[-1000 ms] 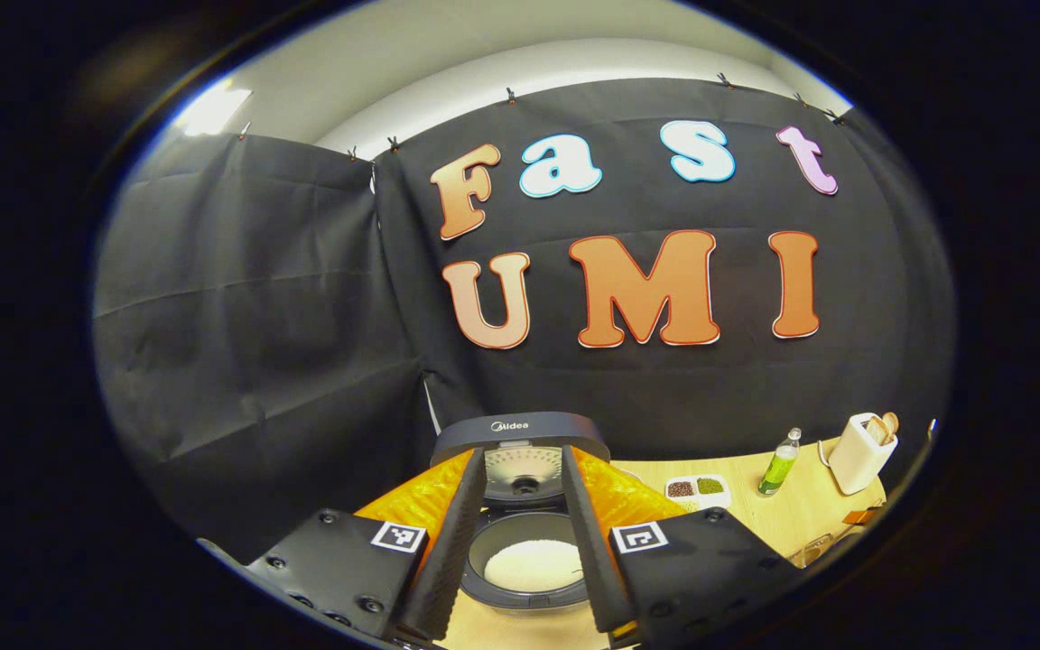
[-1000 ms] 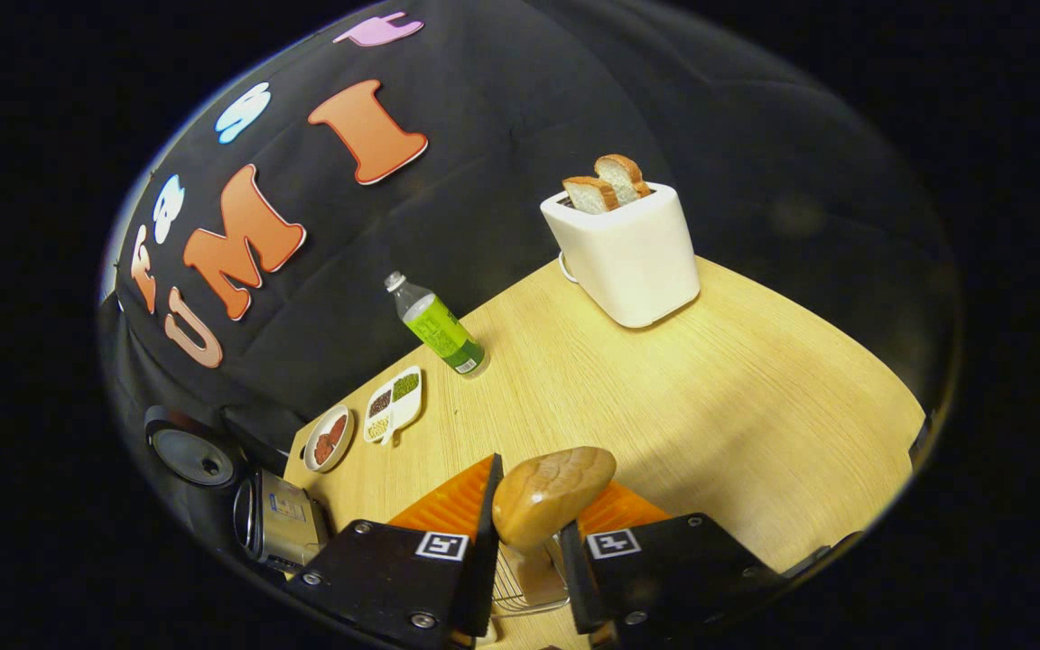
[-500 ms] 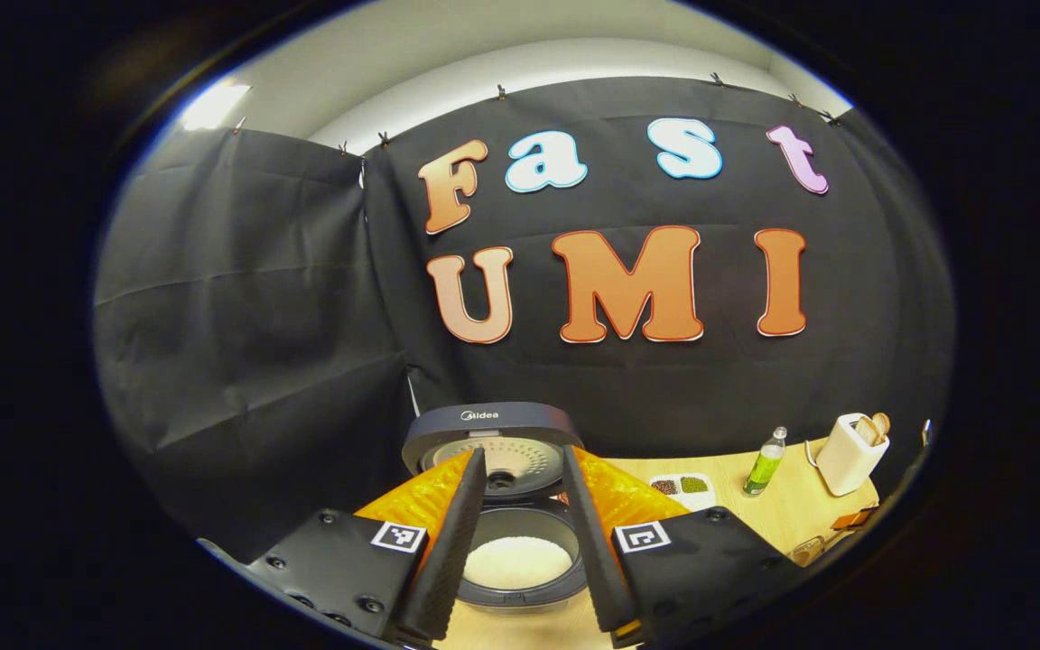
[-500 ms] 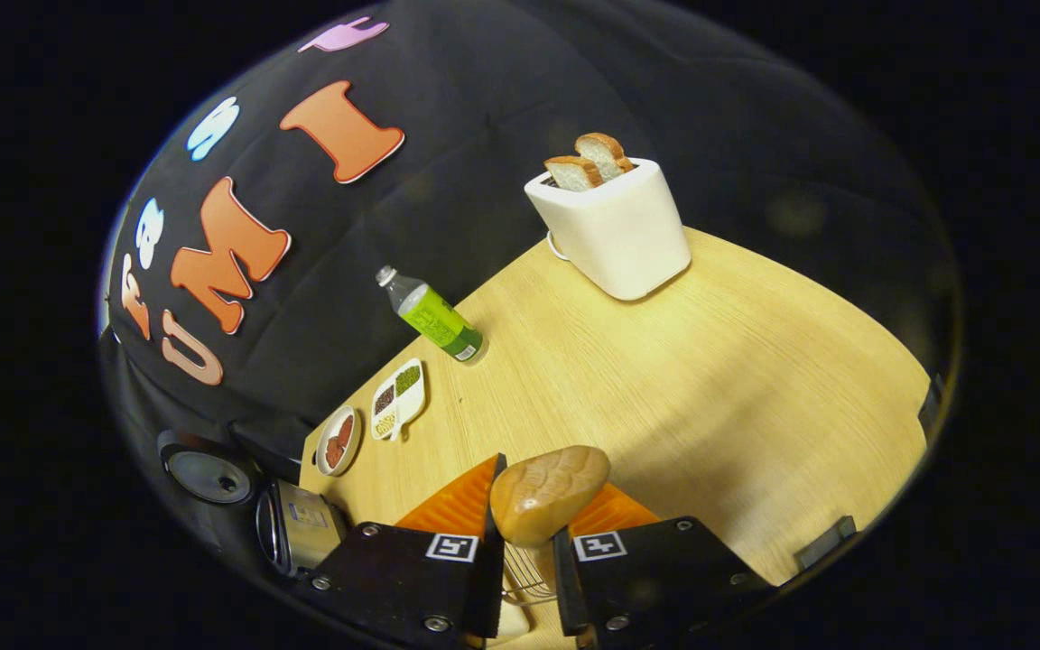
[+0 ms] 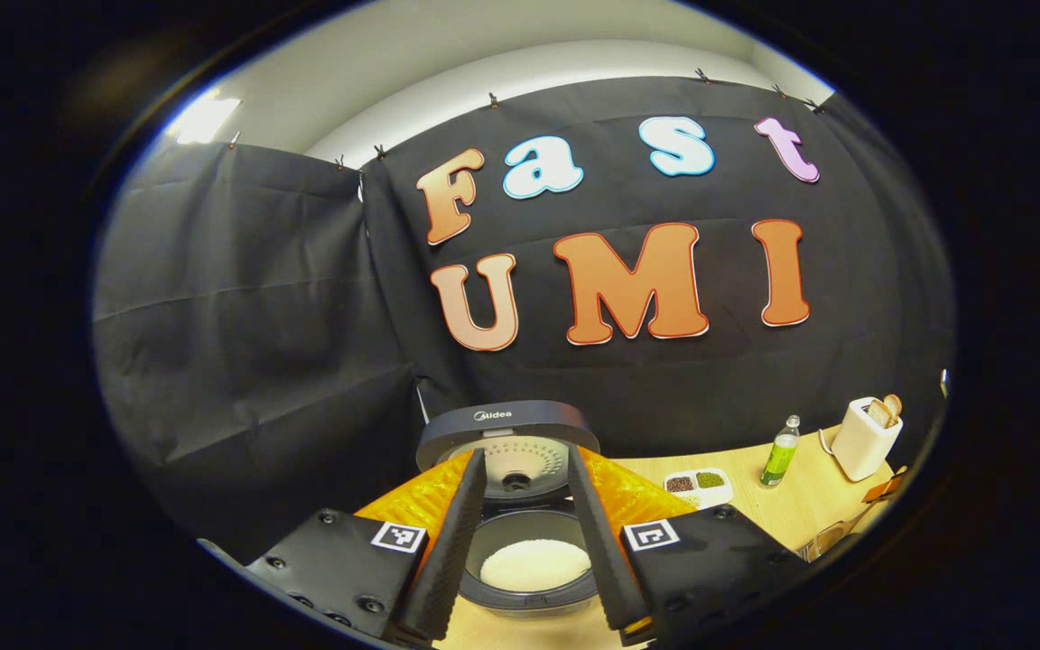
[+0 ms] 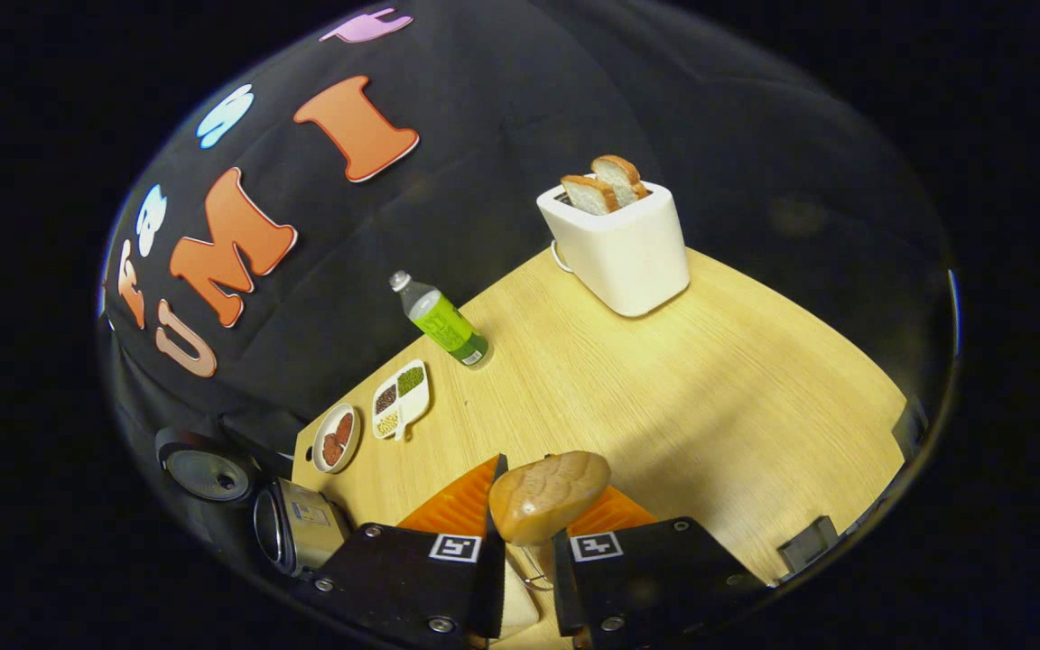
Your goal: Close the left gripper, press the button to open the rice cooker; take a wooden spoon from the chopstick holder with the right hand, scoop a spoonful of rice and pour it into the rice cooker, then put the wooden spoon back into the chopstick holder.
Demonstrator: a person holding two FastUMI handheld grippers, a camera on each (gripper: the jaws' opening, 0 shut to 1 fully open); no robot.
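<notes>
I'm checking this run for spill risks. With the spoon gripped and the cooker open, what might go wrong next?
The right gripper pinches the wooden spoon low on its handle, so a loaded bowl may tip. The wire chopstick holder sits close beneath and could snag. The left gripper's fingers frame the open rice cooker, crowding the pour.

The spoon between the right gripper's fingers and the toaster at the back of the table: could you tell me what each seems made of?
The tan oval spoon bowl looks like varnished wood: visible grain, soft sheen. The white box-shaped toaster holding two bread slices looks like smooth matte plastic, possibly painted metal.
</notes>
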